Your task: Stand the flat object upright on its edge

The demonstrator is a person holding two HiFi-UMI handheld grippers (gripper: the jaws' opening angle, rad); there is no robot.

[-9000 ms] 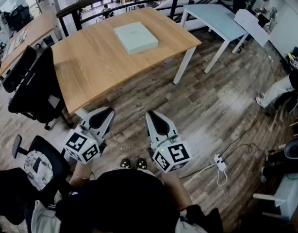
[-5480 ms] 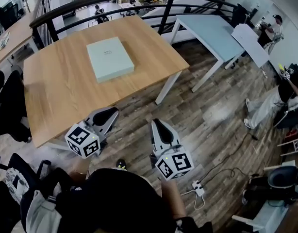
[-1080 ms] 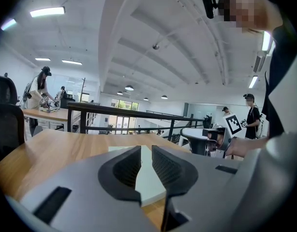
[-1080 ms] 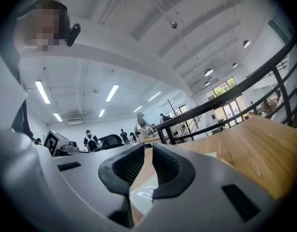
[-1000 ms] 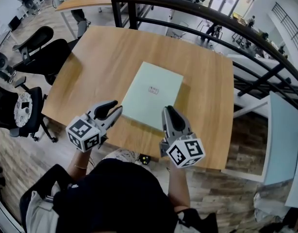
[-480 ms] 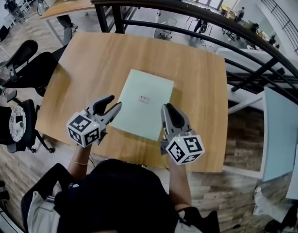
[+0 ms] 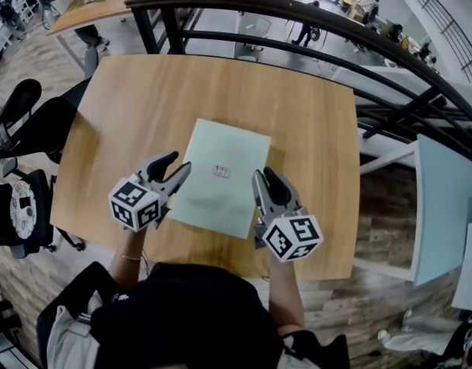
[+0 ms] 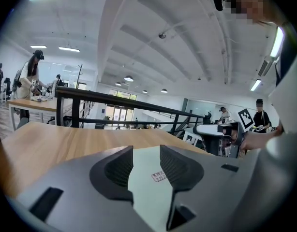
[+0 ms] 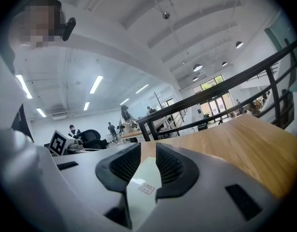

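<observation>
Left claw: the left gripper is hovering over the table's near side, its grey jaws with ribbed inner pads standing apart; they have just been opening and are pinching nothing
Right claw: the right gripper is hovering over the table's near side too, its jaws parted by a narrower gap; they have also just been opening, and no pad is pressing on anything
Box: the flat box, thin, rectangular, matte pale green, is lying flat on the table's middle, reaching toward the near edge, with a small white label showing on its top
Table: the table is showing smooth light wood grain and rounded corners
Railing: a dark, curved metal railing is running just beyond the table's far edge
Change: compared with a second ago, both grippers are sitting further in over the table with wider gaps, while the box is still resting flat on the same spot
</observation>
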